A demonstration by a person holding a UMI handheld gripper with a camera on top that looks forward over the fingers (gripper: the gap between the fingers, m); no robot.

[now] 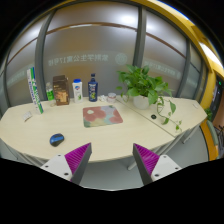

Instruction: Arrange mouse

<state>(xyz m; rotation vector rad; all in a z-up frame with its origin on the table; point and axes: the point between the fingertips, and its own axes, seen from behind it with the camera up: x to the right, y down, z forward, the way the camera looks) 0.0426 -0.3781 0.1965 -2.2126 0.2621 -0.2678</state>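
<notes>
A dark mouse (57, 139) lies on the pale curved table (105, 140), to the left of and nearer than a reddish mouse mat (102, 116) at the table's middle. My gripper (112, 160) is held back from the table's near edge, well short of both. Its two fingers with magenta pads (78, 156) stand wide apart with nothing between them. The mouse is ahead and to the left of the left finger.
At the table's far left stand a green box (36, 90), a brown packet (60, 90), a white bottle (77, 90) and a dark bottle (93, 88). A leafy potted plant (143, 84) stands at the far right. Glass walls lie behind.
</notes>
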